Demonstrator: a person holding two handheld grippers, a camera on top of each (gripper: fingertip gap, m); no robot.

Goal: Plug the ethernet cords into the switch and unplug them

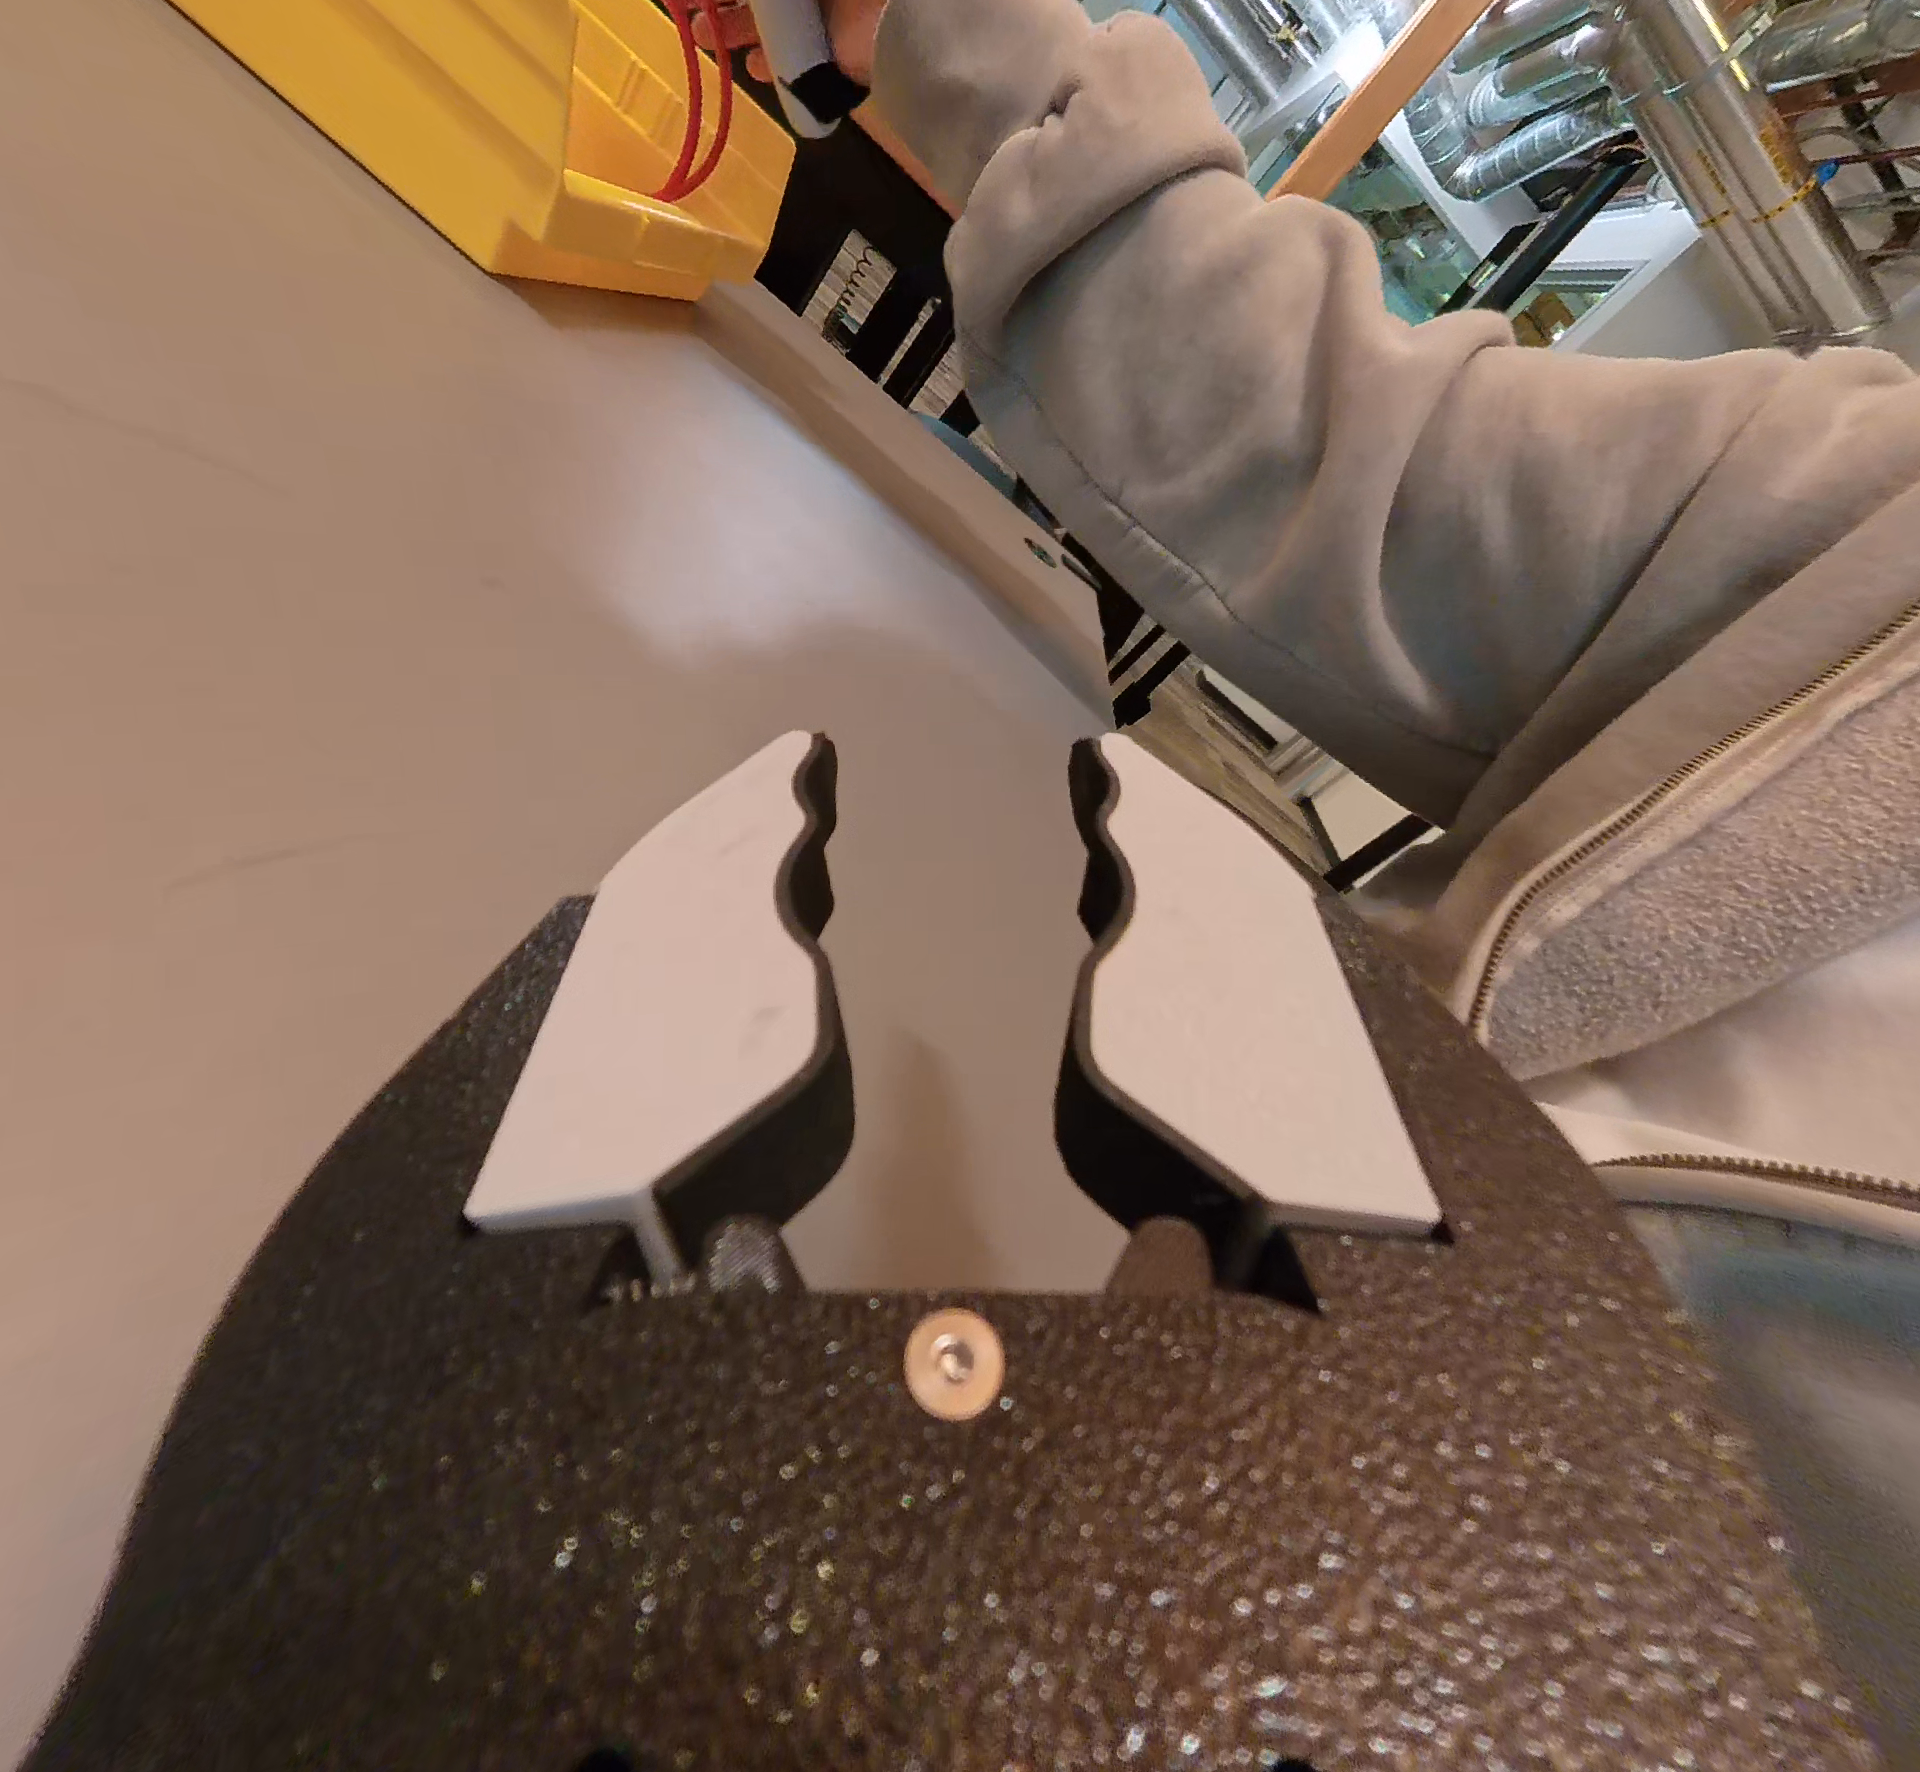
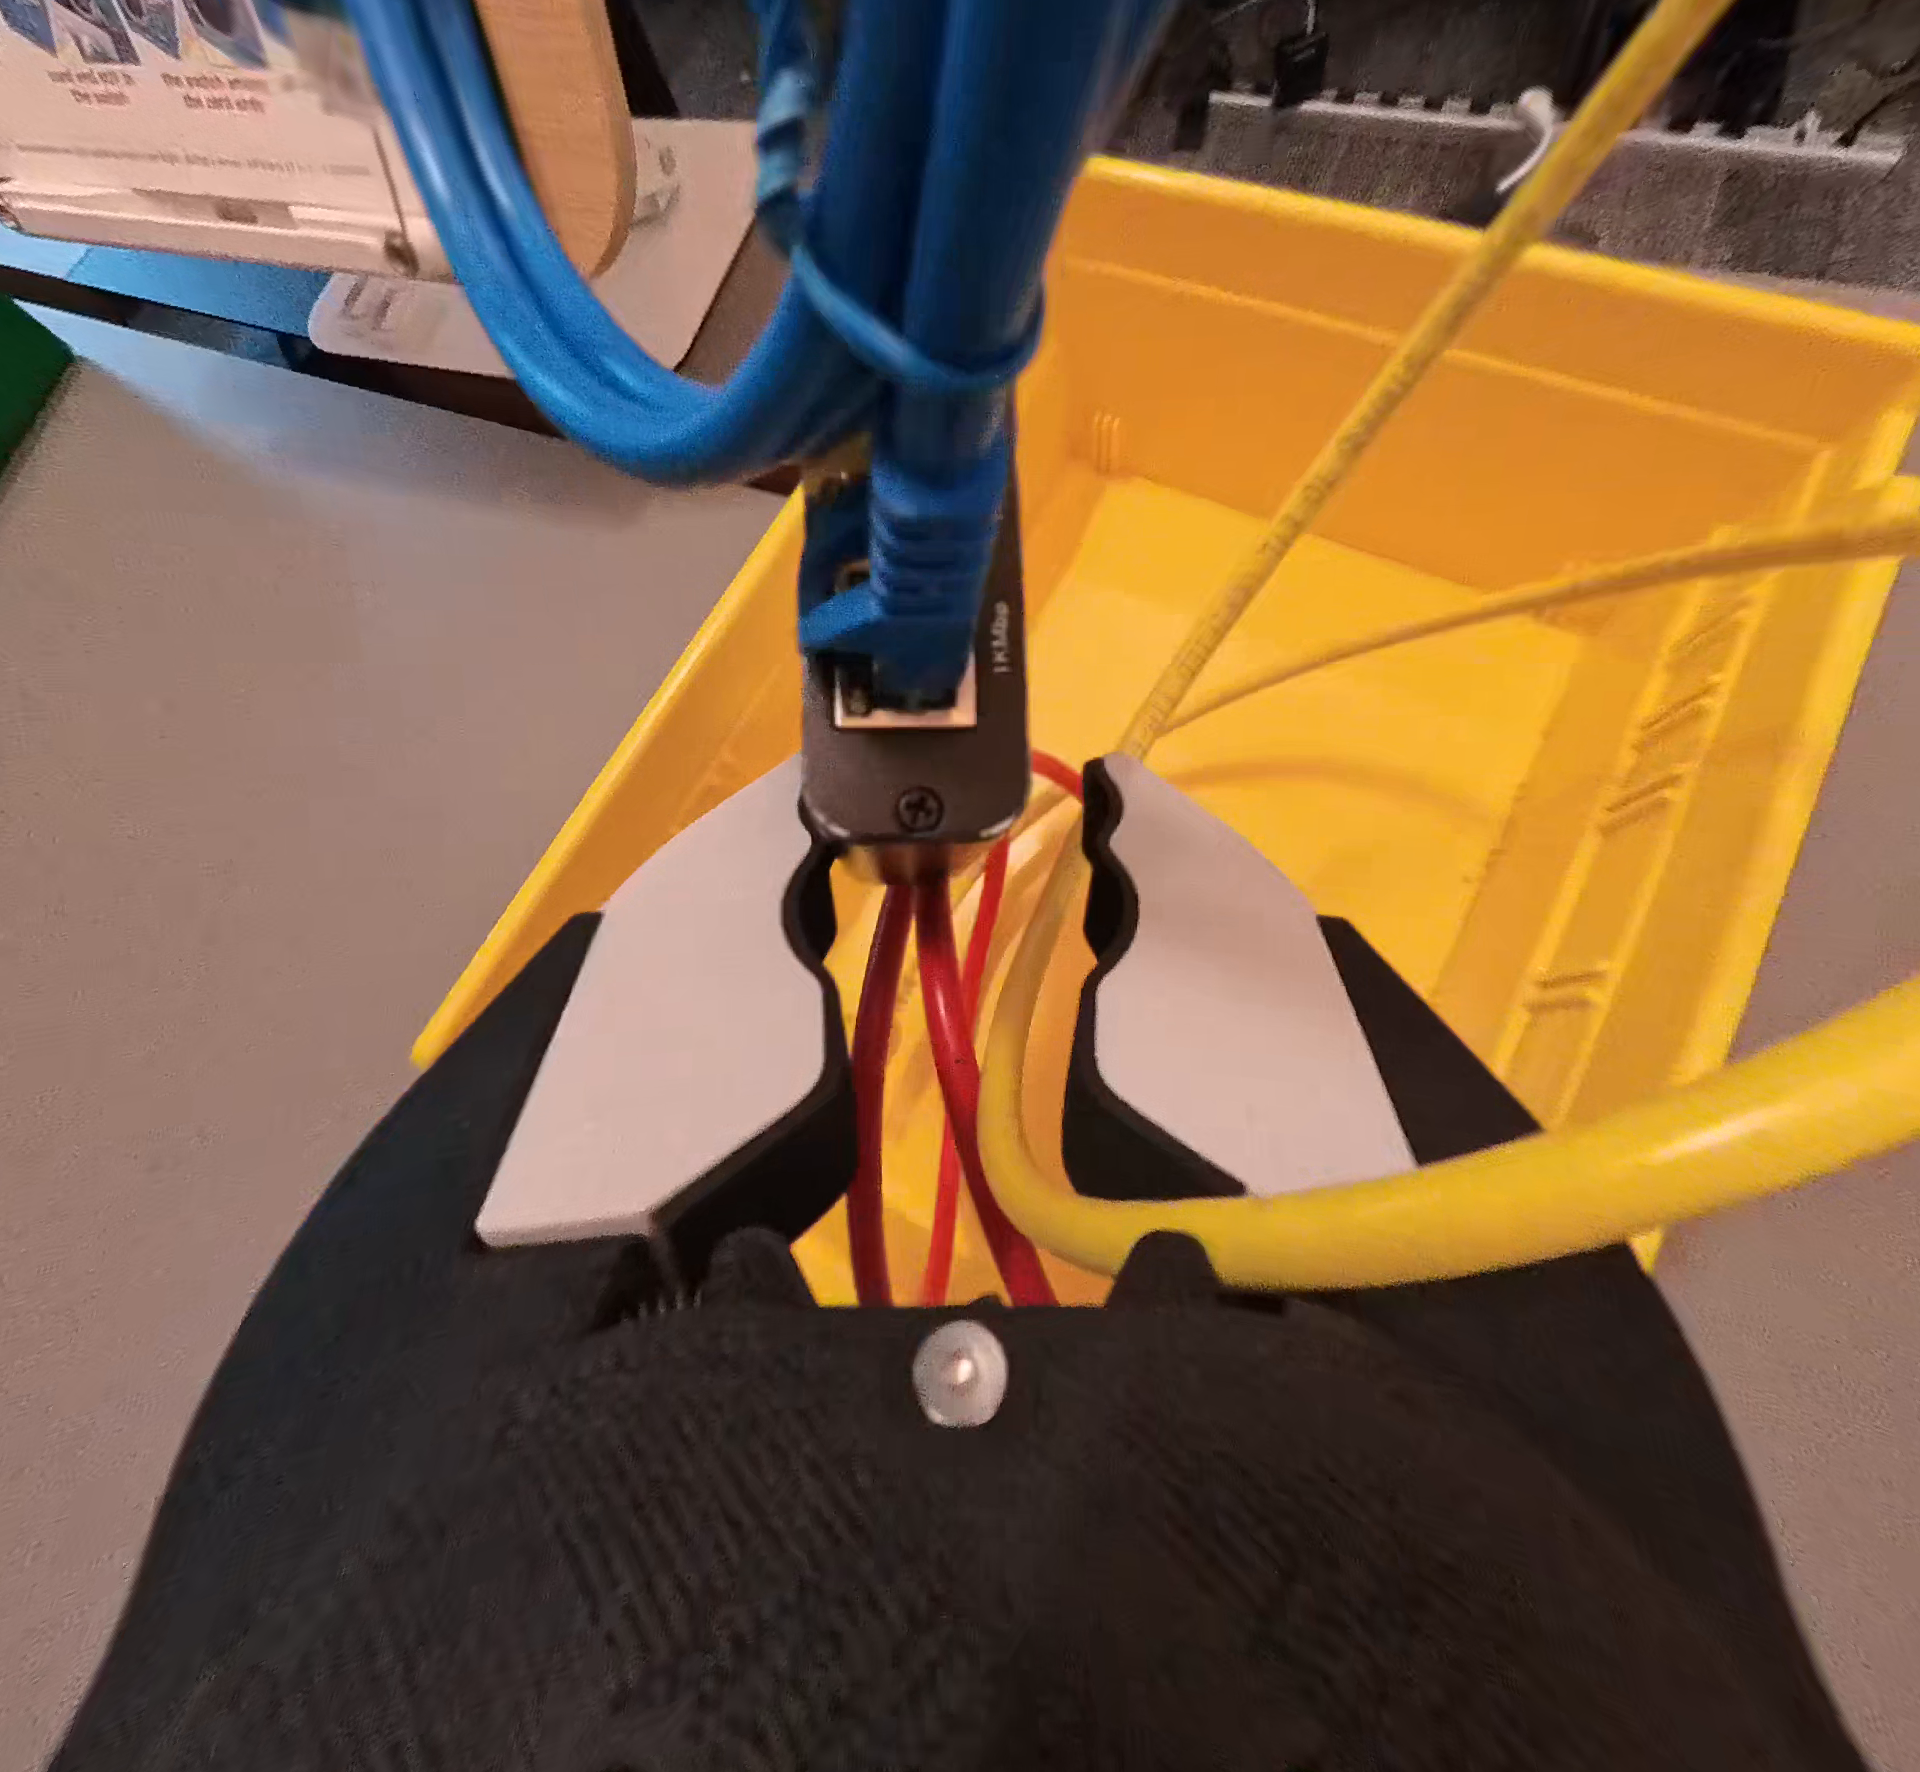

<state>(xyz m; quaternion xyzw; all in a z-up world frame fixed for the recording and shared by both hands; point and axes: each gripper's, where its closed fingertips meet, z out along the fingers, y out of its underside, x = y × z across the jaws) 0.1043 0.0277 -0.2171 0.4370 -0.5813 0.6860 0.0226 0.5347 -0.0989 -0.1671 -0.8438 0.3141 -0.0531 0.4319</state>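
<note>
A person in a grey fleece sleeve [image 1: 1247, 392] works at a pale tabletop [image 1: 312, 579] with a two-finger gripper in each hand. The left gripper [image 1: 951, 766] hovers over bare table, its jaws apart and holding nothing.

The right gripper [image 2: 945, 787] hangs above a yellow plastic bin [image 2: 1455, 434]. Its jaws stand apart. The switch [image 2: 914, 777], a small dark metal box, sits at their tips, touching the left finger; the right finger looks clear of it, so I cannot tell if it is truly gripped. A blue ethernet cord [image 2: 914, 569] is plugged into the switch's top port, the rest of it bundled above. Red cords [image 2: 883, 1099] drop from the switch's underside between the fingers. A yellow cord [image 2: 1558, 1161] loops across the right finger into the bin.

The switch looks light and rigid, with smooth sides that may slip, so grip its flat faces. The cords are springy; take the stiff moulded boot, never the cable, and mind the fragile latch tab.
</note>
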